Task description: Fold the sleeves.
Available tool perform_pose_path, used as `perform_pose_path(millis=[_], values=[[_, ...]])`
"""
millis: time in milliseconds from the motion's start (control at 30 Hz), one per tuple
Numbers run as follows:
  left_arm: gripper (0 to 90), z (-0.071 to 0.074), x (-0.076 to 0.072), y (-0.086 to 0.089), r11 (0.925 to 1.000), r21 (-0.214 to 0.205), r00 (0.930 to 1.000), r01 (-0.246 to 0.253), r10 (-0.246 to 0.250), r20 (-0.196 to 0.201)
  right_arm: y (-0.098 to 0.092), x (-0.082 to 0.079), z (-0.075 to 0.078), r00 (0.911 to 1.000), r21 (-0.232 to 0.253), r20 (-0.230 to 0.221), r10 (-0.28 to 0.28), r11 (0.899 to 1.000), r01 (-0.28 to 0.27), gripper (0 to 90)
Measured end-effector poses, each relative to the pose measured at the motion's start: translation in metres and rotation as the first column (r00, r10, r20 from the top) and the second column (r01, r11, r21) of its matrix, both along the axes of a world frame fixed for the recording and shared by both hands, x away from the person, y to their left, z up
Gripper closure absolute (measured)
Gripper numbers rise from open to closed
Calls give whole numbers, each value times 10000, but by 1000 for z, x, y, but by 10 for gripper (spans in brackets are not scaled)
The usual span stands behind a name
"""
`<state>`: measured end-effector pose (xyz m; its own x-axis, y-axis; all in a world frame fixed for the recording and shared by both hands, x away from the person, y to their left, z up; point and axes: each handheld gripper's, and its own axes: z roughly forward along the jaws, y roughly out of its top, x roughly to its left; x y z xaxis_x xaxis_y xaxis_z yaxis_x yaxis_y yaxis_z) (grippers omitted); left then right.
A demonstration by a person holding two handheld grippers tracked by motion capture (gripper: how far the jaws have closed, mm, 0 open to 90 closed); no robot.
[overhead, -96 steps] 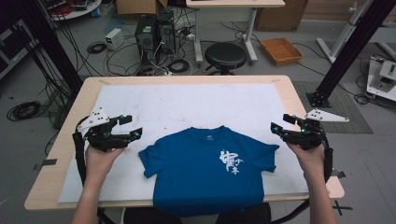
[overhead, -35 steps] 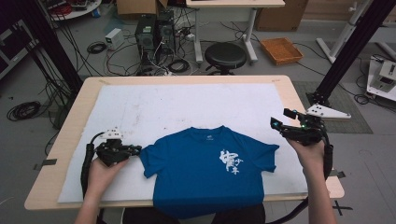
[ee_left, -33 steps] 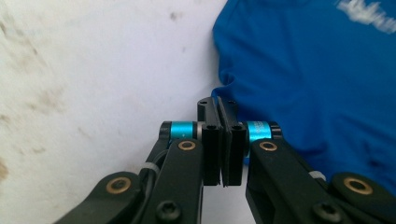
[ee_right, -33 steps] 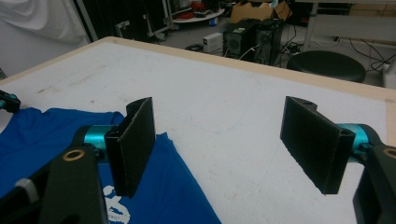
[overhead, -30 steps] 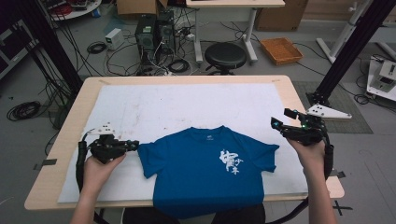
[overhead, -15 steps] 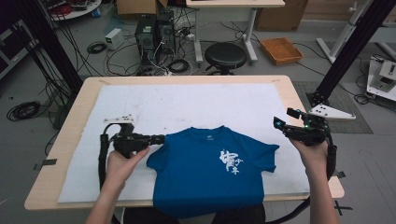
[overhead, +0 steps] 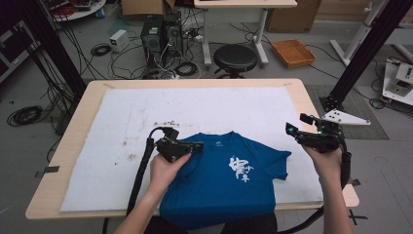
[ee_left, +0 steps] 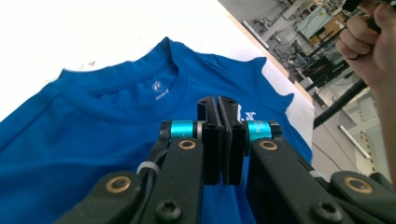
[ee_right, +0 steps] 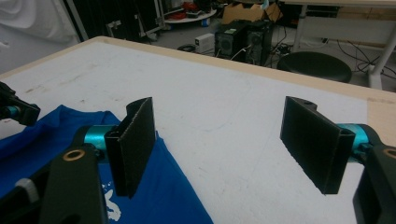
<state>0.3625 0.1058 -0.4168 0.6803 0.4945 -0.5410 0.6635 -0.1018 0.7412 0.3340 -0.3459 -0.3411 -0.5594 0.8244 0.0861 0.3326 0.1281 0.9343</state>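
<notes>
A blue T-shirt [overhead: 214, 185] with a white print lies flat, front up, on the white mat [overhead: 219, 107], its hem hanging over the near table edge. My left gripper [overhead: 198, 145] hovers over the shirt's left shoulder near the collar. In the left gripper view its jaws [ee_left: 224, 140] are pressed together with nothing between them, and the shirt [ee_left: 93, 121] lies below. My right gripper [overhead: 298, 125] is held just right of the right sleeve. It stands wide open [ee_right: 219, 135] over the bare mat, beside the shirt [ee_right: 159, 191].
The mat covers most of the wooden table [overhead: 311, 102]; faint stains mark its left part [overhead: 131, 156]. A black stool [overhead: 235, 57], computer towers [overhead: 160, 31] and cables stand on the floor beyond the far edge. The person's right hand [ee_left: 369, 42] shows in the left gripper view.
My left gripper has moved right from the mat's left side onto the shirt's left shoulder, and its jaws have closed. The right gripper has barely shifted.
</notes>
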Motion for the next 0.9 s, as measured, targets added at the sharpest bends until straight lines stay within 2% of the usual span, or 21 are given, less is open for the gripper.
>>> perform_pose_path(millis=[33,67,133,167,200,300,333,367,400,433,467,500,533,567,600,633,700,767,800,833,900], values=[[879,-1,1,-2,10000,-6,9998,26,-26,194,0,0,0,10000,-5,-45,-29,10000,29,265],[865,-1,1,-2,10000,-6,9998,26,-26,194,0,0,-1,10000,-12,-60,-40,10000,40,265],[794,2,-2,0,9999,46,9977,-131,127,669,-1,0,-2,9999,-16,-99,-71,10000,70,265],[740,5,-3,6,9990,96,9937,-433,420,1035,-1,0,-2,9999,-28,-128,-98,9999,98,265],[710,5,-3,6,9990,96,9937,-433,420,1035,-1,0,-2,9999,-28,-128,-98,9999,98,265],[685,7,-3,19,9971,54,9875,-755,740,1390,-2,1,-4,9996,-16,-225,-169,9999,169,266],[640,8,-5,27,9940,253,9784,-1062,999,1810,-2,2,-6,9992,-43,-325,-253,9997,252,269],[627,10,-6,32,9922,333,9729,-1203,1112,2026,-2,2,-6,9989,-45,-389,-270,9996,268,269],[606,10,-6,32,9922,333,9729,-1203,1112,2026,-3,3,-7,9986,-68,-434,-300,9995,298,270],[573,12,-8,41,9871,423,9604,-1542,1397,2410,-4,3,-8,9981,-82,-499,-362,9993,358,278],[547,14,-9,47,9848,440,9542,-1678,1511,2582,-5,3,-9,9977,-113,-559,-394,9992,388,302],[542,14,-9,47,9848,440,9542,-1678,1511,2582,-5,3,-9,9977,-113,-559,-394,9992,388,302],[529,19,-13,58,9788,438,9359,-2002,1779,3040,-7,3,-13,9963,-210,-749,-412,9990,398,360],[513,21,-14,62,9761,453,9277,-2125,1869,3232,-8,4,-16,9950,-300,-897,-444,9987,418,377],[505,23,-16,69,9729,443,9157,-2270,1977,3499,-9,5,-19,9940,-386,-983,-486,9982,450,407],[501,25,-18,75,9697,467,9077,-2398,2069,3651,-11,6,-23,9896,-492,-1310,-594,9974,533,441],[500,28,-19,86,9638,514,8968,-2617,2231,3822,-14,9,-33,9777,-780,-1915,-856,9944,717,480],[500,29,-19,97,9593,382,8912,-2797,2446,3819,-19,12,-43,9590,-949,-2598,-1134,9913,915,519],[500,29,-19,97,9593,382,8912,-2797,2446,3819,-19,12,-43,9590,-949,-2598,-1134,9913,915,519],[500,29,-18,106,9522,232,8838,-3045,2733,3796,-26,15,-53,9306,-778,-3422,-1297,9909,1095,543],[500,29,-17,111,9500,153,8812,-3118,2832,3785,-32,16,-62,9029,-480,-4093,-1312,9913,1223,547]])
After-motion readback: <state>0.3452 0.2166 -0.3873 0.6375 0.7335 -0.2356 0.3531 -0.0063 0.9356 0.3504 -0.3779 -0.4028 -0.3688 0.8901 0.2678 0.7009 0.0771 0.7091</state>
